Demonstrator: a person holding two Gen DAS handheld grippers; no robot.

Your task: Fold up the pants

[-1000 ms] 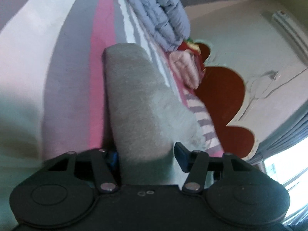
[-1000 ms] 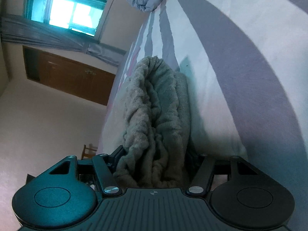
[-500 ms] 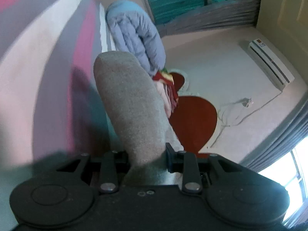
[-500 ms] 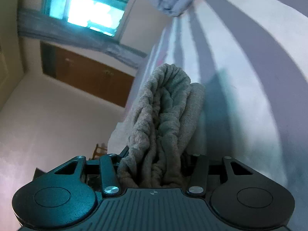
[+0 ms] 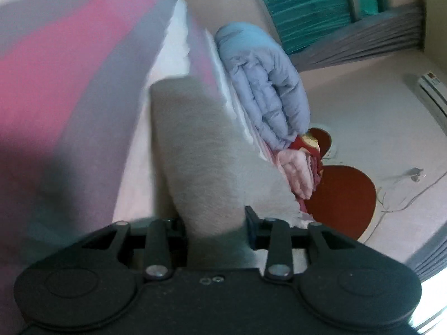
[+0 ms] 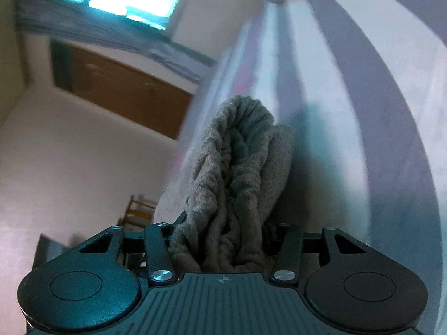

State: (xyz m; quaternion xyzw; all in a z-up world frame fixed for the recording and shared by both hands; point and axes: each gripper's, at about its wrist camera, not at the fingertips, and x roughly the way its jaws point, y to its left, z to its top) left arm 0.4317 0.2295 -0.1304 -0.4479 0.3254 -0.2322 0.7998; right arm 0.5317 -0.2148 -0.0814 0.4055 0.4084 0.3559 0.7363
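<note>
step: we're carrying the grey pants [image 5: 201, 150] over the striped bedsheet [image 5: 69, 64], mid-fold.
left gripper [image 5: 216, 223]: easing open, plain cloth between the jaws.
right gripper [image 6: 223, 231]: opening too, bunched waistband [image 6: 237, 167] inside.
next: lay both ends flat, edges lined up.

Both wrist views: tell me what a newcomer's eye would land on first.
First, the grey pants rising up the middle of each view, between the jaws of the left gripper and bunched into ridges in the right gripper; both sets of jaws are opening. Next, the striped pink and grey bedsheet behind, with a folded pale blue quilt at its far edge.
</note>
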